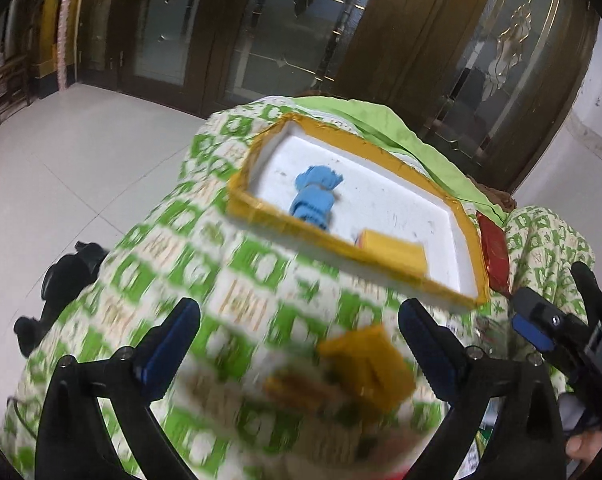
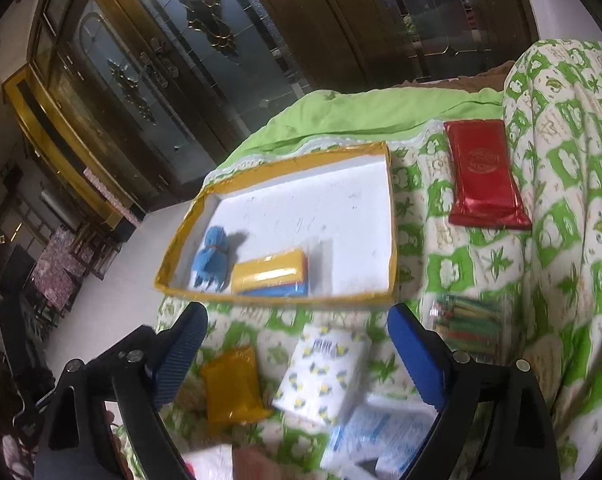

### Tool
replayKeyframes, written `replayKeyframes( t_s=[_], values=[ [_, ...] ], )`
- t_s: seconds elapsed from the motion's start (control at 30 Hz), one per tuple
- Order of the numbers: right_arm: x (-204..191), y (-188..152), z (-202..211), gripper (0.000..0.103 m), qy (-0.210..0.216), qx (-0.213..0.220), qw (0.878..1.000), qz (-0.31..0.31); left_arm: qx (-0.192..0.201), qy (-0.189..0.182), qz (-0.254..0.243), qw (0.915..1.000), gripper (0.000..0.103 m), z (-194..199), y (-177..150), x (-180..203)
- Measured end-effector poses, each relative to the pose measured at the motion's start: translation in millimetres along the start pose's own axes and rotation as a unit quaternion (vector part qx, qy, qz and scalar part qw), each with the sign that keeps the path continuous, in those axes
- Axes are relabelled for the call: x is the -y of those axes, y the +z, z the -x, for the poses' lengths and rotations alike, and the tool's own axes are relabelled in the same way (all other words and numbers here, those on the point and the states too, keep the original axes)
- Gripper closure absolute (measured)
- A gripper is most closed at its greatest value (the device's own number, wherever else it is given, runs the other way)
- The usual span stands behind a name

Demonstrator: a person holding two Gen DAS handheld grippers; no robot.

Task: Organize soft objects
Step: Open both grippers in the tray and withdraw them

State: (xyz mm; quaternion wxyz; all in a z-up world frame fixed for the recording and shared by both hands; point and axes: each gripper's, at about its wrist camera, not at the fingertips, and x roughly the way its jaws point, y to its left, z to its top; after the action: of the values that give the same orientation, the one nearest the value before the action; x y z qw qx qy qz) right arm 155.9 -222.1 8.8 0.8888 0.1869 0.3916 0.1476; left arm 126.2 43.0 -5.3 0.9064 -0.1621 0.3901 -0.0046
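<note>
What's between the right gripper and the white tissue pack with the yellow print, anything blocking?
Nothing visible. The right gripper is open, and the tissue pack lies on the bedspread right between its fingers. The orange packet sits beside it to the left, apart from it, not in the path.

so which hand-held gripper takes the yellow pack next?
Left. The left hand-held gripper is open, with the yellow pack between its fingers. The right hand-held gripper frames the white tissue pack instead.
</note>
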Motion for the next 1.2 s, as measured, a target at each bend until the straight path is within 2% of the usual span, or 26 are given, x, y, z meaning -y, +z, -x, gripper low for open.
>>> replayKeyframes(
  t_s=[0.1,0.3,0.63,1.03,1.2],
  values=[
    [-4,-10,5,0.009,0.002,-0.004,1.000,0.009,0.004,0.005,0.000,1.0000,0.004,12,-17,-5],
    [-6,-37,20,0.008,0.007,-0.018,0.999,0.028,0.017,0.021,-0.031,0.9991,0.004,38,-45,-2],
    [8,-64,53,0.007,-0.005,-0.020,1.000,0.024,0.025,0.018,-0.079,0.9964,0.004,62,-71,12],
    [20,-70,76,0.007,-0.013,-0.011,0.999,0.028,0.024,0.012,-0.149,0.9885,0.004,76,-98,36],
    [33,-66,77,0.007,0.001,-0.020,1.000,-0.002,0.017,0.004,-0.165,0.9862,0.004,75,-103,43]
  ],
)
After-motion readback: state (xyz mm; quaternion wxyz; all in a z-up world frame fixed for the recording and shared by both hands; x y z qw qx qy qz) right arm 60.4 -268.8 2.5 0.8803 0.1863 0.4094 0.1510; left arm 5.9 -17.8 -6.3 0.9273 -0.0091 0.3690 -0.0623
